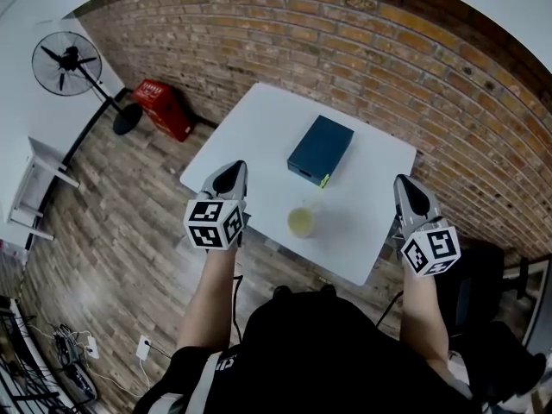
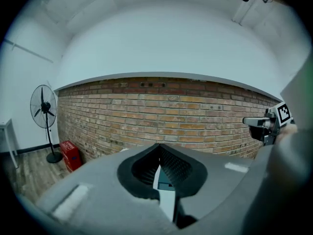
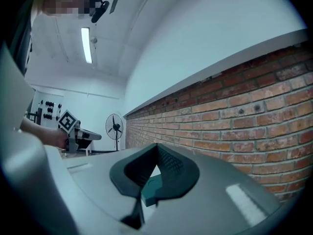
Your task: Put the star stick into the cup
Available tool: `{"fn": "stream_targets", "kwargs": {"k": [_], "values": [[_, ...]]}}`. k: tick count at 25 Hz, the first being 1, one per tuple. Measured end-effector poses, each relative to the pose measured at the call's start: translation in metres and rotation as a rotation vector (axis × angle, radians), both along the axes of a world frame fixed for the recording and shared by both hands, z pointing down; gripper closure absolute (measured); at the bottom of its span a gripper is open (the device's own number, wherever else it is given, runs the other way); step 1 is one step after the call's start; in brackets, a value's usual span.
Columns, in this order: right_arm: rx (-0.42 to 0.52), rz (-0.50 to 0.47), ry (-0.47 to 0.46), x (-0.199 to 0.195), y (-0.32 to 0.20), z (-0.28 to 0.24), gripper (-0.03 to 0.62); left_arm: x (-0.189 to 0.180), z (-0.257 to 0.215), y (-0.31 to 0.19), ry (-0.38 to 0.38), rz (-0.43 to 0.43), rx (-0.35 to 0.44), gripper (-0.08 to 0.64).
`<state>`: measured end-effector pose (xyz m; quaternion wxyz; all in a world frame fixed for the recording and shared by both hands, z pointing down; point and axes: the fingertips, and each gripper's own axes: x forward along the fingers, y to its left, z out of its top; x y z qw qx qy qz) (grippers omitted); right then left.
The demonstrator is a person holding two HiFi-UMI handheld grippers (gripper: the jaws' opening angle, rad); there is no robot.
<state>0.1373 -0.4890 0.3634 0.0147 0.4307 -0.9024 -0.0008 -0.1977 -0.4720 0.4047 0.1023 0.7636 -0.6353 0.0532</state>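
- Head view: the cup point(image 1: 301, 222) stands upright on the white bench point(image 1: 259, 128), near its front edge. Something yellowish is inside, too small to make out.
- A small yellow-green piece point(image 1: 325, 180) lies at the near corner of the dark teal box point(image 1: 320, 149), just behind the cup. I cannot tell whether it is the star stick.
- The left gripper point(image 1: 229, 176) hangs at the bench's left edge, jaws together and empty.
- The right gripper point(image 1: 409, 192) hangs at the bench's right edge, jaws likewise together and empty.
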Motion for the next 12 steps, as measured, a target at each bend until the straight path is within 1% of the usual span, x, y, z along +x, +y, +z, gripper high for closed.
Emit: {"fn": "stream_targets", "kwargs": {"k": [2,6,8,12], "values": [[-0.008,-0.005,0.003,-0.001,-0.002,0.002,0.595,-0.001,0.002,-0.001,0.013,-0.01,-0.005,0.554],[0.023,-0.096,0.06,-0.033,0.01,0.005,0.595,0.025,-0.005,-0.002,0.003,0.061,0.018,0.554],[0.016,-0.121,0.049,-0.038,0.013,0.006,0.595,0.035,-0.005,-0.001,0.009,0.076,0.018,0.554],[-0.017,-0.127,0.025,-0.033,0.016,0.013,0.595,0.037,0.003,0.006,0.005,0.067,-0.009,0.554]]}}
